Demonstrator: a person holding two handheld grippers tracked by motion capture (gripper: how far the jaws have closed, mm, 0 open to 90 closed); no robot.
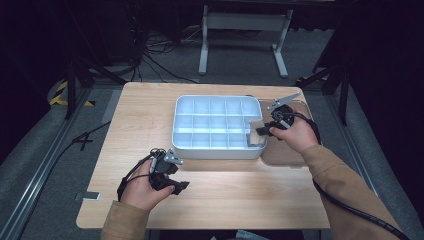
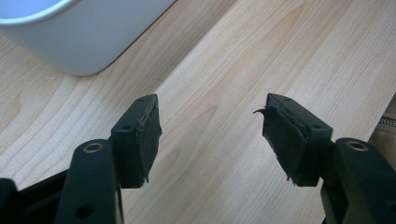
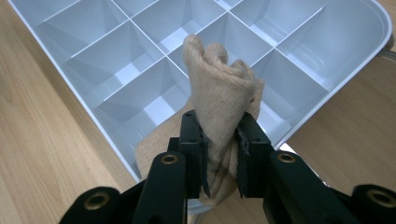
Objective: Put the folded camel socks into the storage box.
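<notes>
Right gripper view shows the right gripper (image 3: 219, 154) pinching a bunched beige cloth (image 3: 222, 93) between its fingers, just over the divided tray (image 3: 84, 28); every compartment ahead looks empty. Left gripper (image 2: 212, 135) idles, fingers spread above bare worktop (image 2: 224, 70).

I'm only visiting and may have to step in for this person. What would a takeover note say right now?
Right gripper: shut on a bunched beige cloth, held over the near right corner of the white divided tray.
Left gripper: open, holding nothing, low over the wooden table in front of the tray.
Done: cloth picked up.
Left: probably setting the cloth into a compartment; those visible look empty.
</notes>
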